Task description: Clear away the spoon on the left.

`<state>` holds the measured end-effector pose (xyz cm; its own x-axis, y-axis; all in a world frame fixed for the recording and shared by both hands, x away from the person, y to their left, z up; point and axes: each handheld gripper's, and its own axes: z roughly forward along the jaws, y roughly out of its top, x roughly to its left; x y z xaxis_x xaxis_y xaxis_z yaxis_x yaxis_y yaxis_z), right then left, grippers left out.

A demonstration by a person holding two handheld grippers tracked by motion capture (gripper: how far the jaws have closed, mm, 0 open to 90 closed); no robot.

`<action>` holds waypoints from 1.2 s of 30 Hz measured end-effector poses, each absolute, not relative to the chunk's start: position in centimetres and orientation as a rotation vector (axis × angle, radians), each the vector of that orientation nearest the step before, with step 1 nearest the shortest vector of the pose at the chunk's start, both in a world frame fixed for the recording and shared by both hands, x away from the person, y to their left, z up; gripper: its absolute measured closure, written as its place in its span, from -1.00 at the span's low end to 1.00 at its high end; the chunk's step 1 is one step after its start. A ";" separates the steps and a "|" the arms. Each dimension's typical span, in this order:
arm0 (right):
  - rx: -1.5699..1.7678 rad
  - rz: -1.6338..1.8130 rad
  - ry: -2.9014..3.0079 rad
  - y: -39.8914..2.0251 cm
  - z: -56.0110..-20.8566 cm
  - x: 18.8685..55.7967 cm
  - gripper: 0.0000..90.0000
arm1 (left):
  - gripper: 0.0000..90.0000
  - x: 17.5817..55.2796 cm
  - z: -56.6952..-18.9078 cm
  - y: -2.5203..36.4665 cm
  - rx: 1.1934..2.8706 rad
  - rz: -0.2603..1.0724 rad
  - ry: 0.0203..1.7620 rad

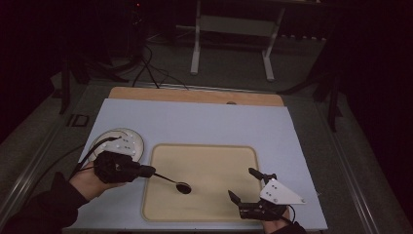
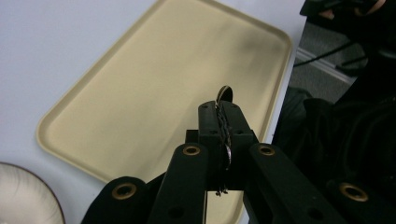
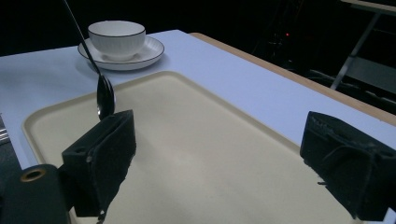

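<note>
My left gripper (image 1: 148, 171) is shut on the handle of a dark spoon (image 1: 176, 183), whose bowl hangs over the left part of the beige tray (image 1: 229, 156). In the left gripper view the jaws clamp the spoon (image 2: 224, 95) edge-on above the tray (image 2: 140, 93). My right gripper (image 1: 245, 184) stands open over the tray's right front corner, nothing between its jaws. Its own view shows the wide-apart right gripper (image 3: 224, 158) above the tray (image 3: 196, 140), with the spoon (image 3: 105, 98) hanging at the left. A white cup (image 3: 116, 38) sits on a saucer (image 3: 152, 49) beyond the tray.
The saucer (image 1: 138, 141) lies on the pale blue table top (image 1: 204, 122) left of the tray, partly behind my left hand. A wooden strip (image 1: 195, 95) edges the table's far side. A white table frame (image 1: 234, 34) and cables stand on the floor behind.
</note>
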<state>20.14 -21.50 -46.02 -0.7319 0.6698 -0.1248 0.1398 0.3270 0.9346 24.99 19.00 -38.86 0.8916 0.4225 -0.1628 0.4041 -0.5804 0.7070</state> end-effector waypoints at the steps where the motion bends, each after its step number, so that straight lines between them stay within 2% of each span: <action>1: 0.711 1.405 2.101 -21.5 -46.0 20.1 -0.76 | 0.98 25.1 -39.0 18.7 2.265 0.020 0.579; 20: 0.710 1.401 2.104 -21.5 -46.1 20.2 -0.76 | 0.98 27.4 -40.5 15.3 2.438 -0.175 0.555; 26: 0.722 1.398 2.112 -21.6 -46.1 20.3 -0.76 | 0.97 28.4 -40.7 13.6 2.518 -0.140 0.529; 36: 0.726 1.412 2.113 -21.7 -46.1 20.4 -0.76 | 0.91 29.6 -41.0 12.0 2.487 -0.106 0.502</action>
